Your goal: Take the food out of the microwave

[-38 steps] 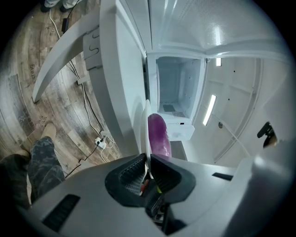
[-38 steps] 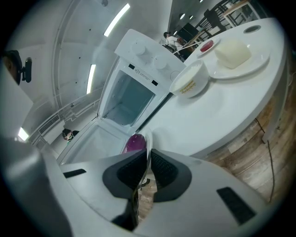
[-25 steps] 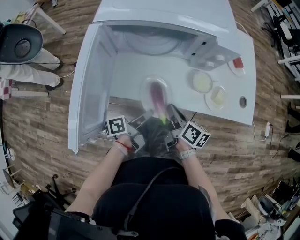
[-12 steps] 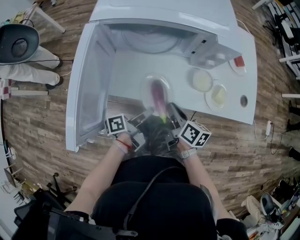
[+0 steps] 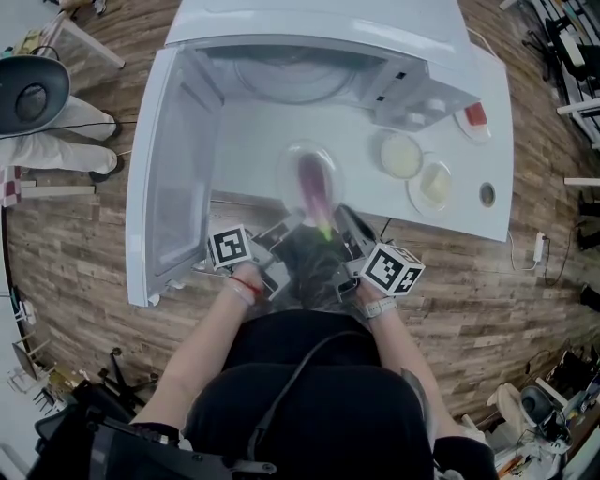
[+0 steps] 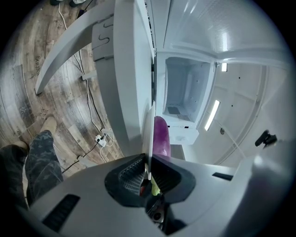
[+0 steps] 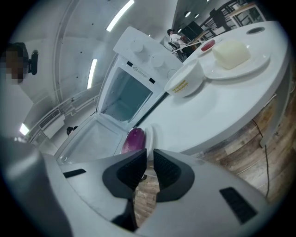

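purple and glossy, the eggplant points its green stem end toward the person. it lies lengthwise on a pale, glassy plate, out in front of the open microwave and over the near part of the white table. the only print is a yellowish mark on the rim of a bowl and small marks on the microwave's control panel, all too small to read. the left gripper is clamped on the plate's near rim, which stands edge-on between its pads. the right gripper is narrowed to a slit with the rim at its tips; i cannot tell whether it pinches. the microwave door hangs open to the left. right of the plate sit the bowl, a saucer with a pale block, and a small dish with something red.
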The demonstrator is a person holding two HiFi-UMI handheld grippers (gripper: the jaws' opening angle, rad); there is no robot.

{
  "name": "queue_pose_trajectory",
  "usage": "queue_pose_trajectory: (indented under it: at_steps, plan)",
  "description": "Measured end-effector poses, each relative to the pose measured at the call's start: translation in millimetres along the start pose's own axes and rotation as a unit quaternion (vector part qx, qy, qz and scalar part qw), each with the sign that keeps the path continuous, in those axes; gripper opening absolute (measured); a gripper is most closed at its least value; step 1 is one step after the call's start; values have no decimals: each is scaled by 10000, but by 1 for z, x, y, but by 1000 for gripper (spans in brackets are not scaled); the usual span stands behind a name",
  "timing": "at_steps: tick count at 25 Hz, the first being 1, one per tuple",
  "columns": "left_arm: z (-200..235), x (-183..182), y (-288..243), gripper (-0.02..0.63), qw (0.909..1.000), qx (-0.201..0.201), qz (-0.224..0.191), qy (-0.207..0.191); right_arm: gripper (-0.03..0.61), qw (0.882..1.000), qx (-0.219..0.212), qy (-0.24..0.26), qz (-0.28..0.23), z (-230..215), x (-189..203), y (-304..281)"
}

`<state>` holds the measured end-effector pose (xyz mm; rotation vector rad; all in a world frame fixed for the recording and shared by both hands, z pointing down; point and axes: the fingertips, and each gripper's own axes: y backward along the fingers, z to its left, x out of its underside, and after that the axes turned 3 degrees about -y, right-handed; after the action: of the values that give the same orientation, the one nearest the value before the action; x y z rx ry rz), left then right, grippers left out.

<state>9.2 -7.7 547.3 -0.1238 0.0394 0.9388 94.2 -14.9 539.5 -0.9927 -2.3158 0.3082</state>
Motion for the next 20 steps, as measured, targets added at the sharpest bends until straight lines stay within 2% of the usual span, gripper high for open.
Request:
queue_pose_trajectory:
  at_steps: [4, 12, 17, 18, 20]
  plan:
    - [-1, -2, -2, 41, 9999, 98, -73, 40, 46, 9997, -131, -226, 14, 0, 3, 0]
    - [-1, -6, -3, 43, 9991, 216, -273, 258, 46, 9993, -144, -352, -2, -1, 1, -3]
    - [-1, -8, -4, 45, 9991, 231, -262, 219, 46, 9992, -144, -371, -8, -1, 0, -4]
    - [-1, -8, -4, 58, 9992, 216, -272, 199, 46, 9992, -143, -366, -7, -1, 0, -4]
    - [-1, -8, -5, 139, 9994, 186, -254, 172, 46, 9993, -142, -357, -10, -1, 0, -4]
